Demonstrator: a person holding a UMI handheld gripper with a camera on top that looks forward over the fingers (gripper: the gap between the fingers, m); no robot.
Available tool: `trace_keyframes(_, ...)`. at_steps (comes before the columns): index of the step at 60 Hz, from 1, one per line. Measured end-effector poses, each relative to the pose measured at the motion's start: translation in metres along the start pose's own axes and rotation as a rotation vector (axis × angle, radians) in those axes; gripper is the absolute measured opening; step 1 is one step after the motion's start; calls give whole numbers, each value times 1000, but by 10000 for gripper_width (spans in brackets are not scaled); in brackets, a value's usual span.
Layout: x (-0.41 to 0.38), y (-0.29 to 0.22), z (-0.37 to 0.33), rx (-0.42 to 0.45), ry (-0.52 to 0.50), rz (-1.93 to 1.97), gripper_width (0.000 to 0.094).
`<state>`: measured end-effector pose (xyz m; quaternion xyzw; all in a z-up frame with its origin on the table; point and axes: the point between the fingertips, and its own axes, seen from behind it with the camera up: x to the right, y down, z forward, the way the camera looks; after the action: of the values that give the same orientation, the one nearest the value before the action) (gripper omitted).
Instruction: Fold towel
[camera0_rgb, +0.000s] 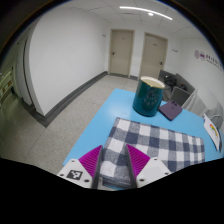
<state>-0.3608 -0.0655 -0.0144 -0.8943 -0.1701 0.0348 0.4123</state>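
Note:
A grey-and-white checked towel (150, 148) lies flat on a light blue table (105, 115). My gripper (114, 165) is low over the towel's near edge. Its two fingers with magenta pads (92, 160) stand apart, and the towel's near edge fills the gap between them, with a dark fold line just behind the pads. The fingers do not come together on the cloth. The rest of the towel spreads out ahead of the fingers and off to the right.
A dark teal mug (150, 96) stands on the table beyond the towel. A small purple object (172, 111) and a grey box (181, 96) sit to its right, and a white object (213, 126) at the table's far right. The table's left edge drops to a speckled floor (70, 115).

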Motion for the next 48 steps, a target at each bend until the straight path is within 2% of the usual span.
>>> trace_keyframes(1, 1, 3, 2, -7, -6, -2, 416)
trace_keyframes(2, 0, -1, 2, 15, -15, 5, 404)
trace_keyframes(3, 2, -2, 1, 26, -14, 9, 435)
trace_keyframes(4, 4, 0, 2, 19, -7, 8, 339)
trace_keyframes(8, 10, 0, 1, 37, 9, 0, 213)
trace_keyframes(9, 12, 0, 1, 41, 17, -2, 237)
trace_keyframes(10, 16, 0, 2, 47, 29, -1, 125)
trace_keyframes(11, 19, 0, 3, 54, 41, -1, 83)
trace_keyframes(14, 19, -1, 2, 72, 49, 15, 40)
trace_keyframes(19, 20, -2, 1, 65, 48, 24, 32)
trace_keyframes(22, 18, -6, -2, 56, 14, 57, 20)
trace_keyframes(27, 27, -34, -22, 108, -49, 139, 17)
trace_keyframes(31, 61, -62, -43, 172, -20, 148, 18)
trace_keyframes(37, 118, -78, -74, 219, -7, 176, 27)
trace_keyframes(48, 242, -30, -94, 167, 150, 265, 31)
